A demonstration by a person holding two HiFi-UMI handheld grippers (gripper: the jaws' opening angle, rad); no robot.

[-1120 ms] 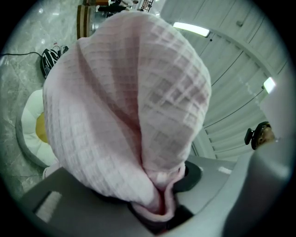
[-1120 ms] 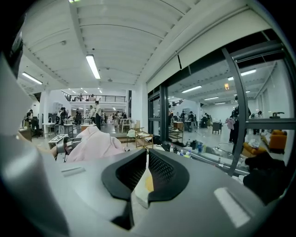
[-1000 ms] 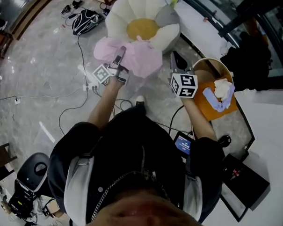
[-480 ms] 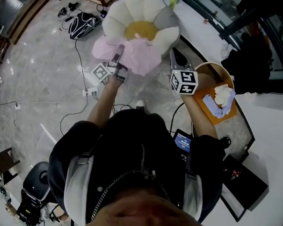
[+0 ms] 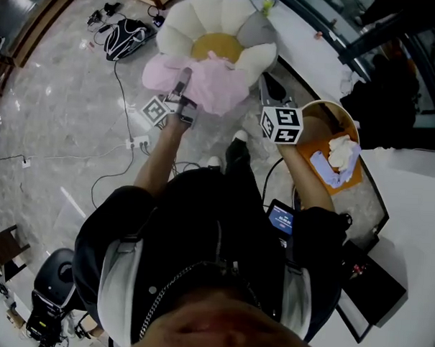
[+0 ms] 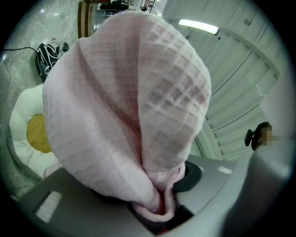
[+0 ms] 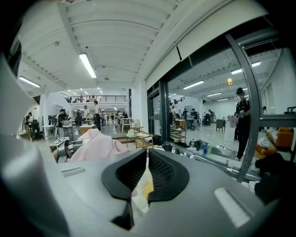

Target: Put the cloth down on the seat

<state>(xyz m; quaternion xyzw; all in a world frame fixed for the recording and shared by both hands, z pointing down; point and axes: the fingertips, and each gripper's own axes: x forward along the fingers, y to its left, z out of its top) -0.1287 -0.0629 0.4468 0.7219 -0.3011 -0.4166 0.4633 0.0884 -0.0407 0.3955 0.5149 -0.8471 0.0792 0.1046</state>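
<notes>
Our left gripper [image 6: 159, 210] has its fingers pinched tight on a bunched fold of the pink waffle-weave cloth [image 6: 129, 106]. The rest of the cloth billows out past the fingertips. Our right gripper [image 7: 147, 171] holds nothing: its fingers stand only a narrow slit apart, and through that slit we see a bit of the flower-shaped seat [image 5: 182, 24].

A round basket [image 5: 328, 103] with an orange inside sits right of the seat, on the side nearer us. It holds a crumpled white cloth [image 5: 339, 147] and a pale purple cloth [image 5: 322, 166].

In the head view the pink cloth spreads over the seat's near petals, just short of its yellow centre [image 5: 219, 43]. The left gripper grips it at the edge farthest from the seat's centre. We cannot tell whether the cloth rests on the petals or hangs above them. The right gripper is beside the seat's right near petal, apart from the pink cloth.
</notes>
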